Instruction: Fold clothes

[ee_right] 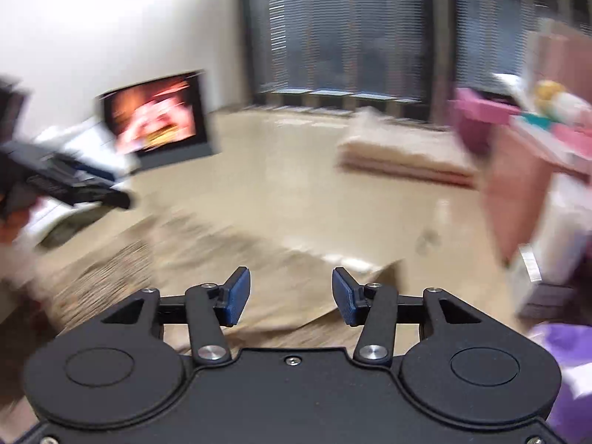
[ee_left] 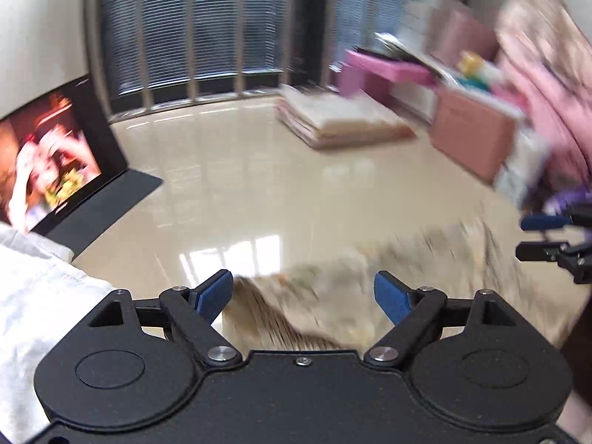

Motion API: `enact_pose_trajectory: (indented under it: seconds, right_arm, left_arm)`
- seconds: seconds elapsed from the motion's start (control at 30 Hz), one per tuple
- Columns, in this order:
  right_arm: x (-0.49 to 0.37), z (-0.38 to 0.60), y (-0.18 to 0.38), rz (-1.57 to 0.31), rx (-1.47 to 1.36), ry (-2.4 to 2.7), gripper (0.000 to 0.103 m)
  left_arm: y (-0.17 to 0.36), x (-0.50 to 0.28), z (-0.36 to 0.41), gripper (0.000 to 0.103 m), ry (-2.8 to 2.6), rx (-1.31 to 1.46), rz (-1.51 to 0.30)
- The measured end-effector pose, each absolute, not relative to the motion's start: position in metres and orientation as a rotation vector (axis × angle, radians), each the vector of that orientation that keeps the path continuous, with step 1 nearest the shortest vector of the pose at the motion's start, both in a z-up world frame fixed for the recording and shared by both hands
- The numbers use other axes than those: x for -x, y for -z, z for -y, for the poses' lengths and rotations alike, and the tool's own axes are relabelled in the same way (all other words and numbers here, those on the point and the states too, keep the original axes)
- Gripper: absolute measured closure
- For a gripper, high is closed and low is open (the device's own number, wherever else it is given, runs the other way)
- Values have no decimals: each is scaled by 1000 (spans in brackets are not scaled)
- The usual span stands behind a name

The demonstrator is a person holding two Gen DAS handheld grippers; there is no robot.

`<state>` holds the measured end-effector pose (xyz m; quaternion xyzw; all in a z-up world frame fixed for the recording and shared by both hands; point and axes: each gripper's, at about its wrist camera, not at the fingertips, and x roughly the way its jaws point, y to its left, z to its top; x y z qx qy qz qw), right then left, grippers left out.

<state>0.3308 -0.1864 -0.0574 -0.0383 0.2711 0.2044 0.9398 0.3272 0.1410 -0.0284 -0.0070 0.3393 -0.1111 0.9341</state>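
Left wrist view is showing the left tongs (ee_left: 303, 296) standing wide apart and gripping nothing, hanging above a beige patterned garment (ee_left: 370, 281) that is lying spread on the glossy floor (ee_left: 240, 170) (motion blur is smearing its pattern). The right tongs (ee_left: 532, 236) are appearing at the right edge there. From the right wrist, the right tongs (ee_right: 291, 294) are also gaping with nothing between them, over the same garment (ee_right: 192, 255), while the left tongs (ee_right: 92, 185) are hovering at left. A lit tablet (ee_left: 48, 155) is leaning against the wall, and a folded blanket (ee_left: 340, 118) is resting near pink boxes (ee_left: 470, 133).
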Motion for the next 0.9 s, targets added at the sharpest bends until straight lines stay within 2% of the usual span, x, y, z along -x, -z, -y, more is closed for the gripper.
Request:
enact_pose_trajectory:
  seconds: [0.1,0.2,0.23,0.3,0.37,0.67,0.77,0.83,0.9]
  right_arm:
    - [-367,187,65,-589,55,-300,53]
    - [-393,182,84,-668,42,-210,57]
    - [-397,183,91,-690,32,-188,69]
    - [-401,187,105,-730,3,-150,82]
    - [-398,195,113,-741,-14,-143,82]
    - [-386,204,119,-678,-33,-176,81]
    - [-373,212,109,-624,-109,-202,72]
    - [-361,212,103,-578,-105,-219,59]
    - [-351,210,99,-547,-78,-239,58]
  left_arm:
    - [34,-360,-144,27,215,121,-710]
    - [54,-381,-141,49,173,130,-761]
    - [61,-387,-142,64,161,143,-787]
    - [78,-392,-152,77,142,205,-849]
    - [88,-390,-164,82,130,257,-868]
    - [94,-371,-190,83,108,343,-793]
    - [85,-362,-192,82,138,372,-742]
    - [80,-357,-191,82,177,366,-716]
    - [77,-352,-188,82,207,349,-702]
